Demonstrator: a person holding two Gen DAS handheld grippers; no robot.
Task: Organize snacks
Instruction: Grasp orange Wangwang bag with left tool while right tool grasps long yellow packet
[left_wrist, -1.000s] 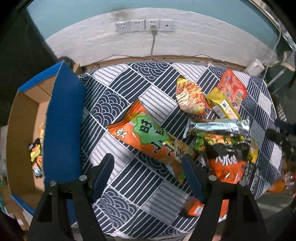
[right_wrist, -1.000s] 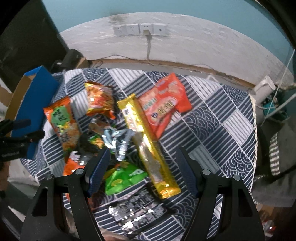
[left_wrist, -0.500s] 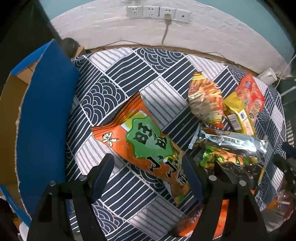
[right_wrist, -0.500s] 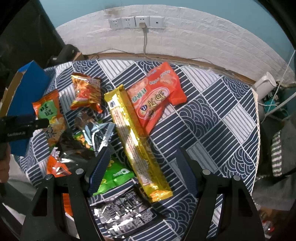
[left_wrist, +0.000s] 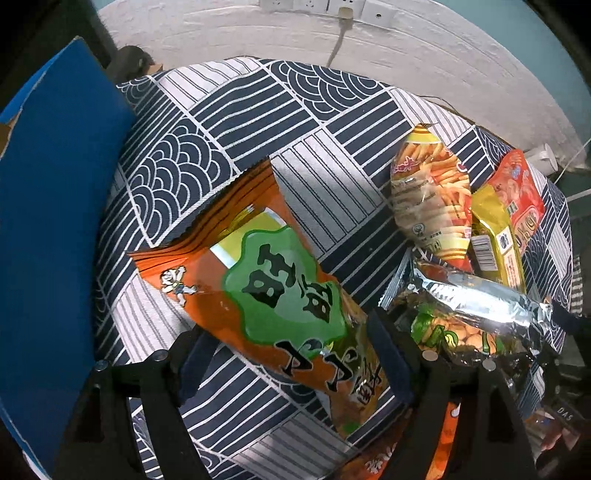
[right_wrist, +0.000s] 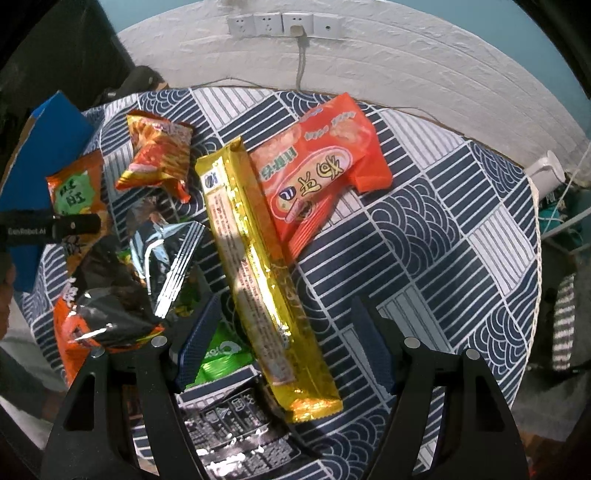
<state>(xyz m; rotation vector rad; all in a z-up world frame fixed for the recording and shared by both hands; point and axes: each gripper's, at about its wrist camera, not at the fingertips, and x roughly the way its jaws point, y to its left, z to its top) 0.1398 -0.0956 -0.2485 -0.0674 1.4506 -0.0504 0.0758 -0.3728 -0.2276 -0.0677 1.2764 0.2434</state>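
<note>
An orange bag with a green label (left_wrist: 280, 295) lies on the patterned cloth. My left gripper (left_wrist: 291, 362) points straight down over the bag's lower end. Its jaws are opening, and the bag lies between the fingers without the pads pressing on it. A long gold packet (right_wrist: 258, 266) lies lengthwise between the fingers of my right gripper (right_wrist: 286, 343), which is open and not touching it. A red packet (right_wrist: 317, 173) leans against the gold one. A bag of stick snacks (left_wrist: 432, 203) and a crumpled foil bag (left_wrist: 480, 306) lie between the two grippers.
A blue-sided cardboard box (left_wrist: 48, 221) stands against the table's left edge. A green pack (right_wrist: 221, 354), a black and silver pack (right_wrist: 236, 432) and an orange and black bag (right_wrist: 92, 321) crowd the front. The right half of the cloth (right_wrist: 443, 240) is bare. Behind is a white wall with sockets (right_wrist: 284, 24).
Both grippers have come lower toward the snacks. The orange bag now fills the space between the left fingers, and the gold packet sits closer between the right ones.
</note>
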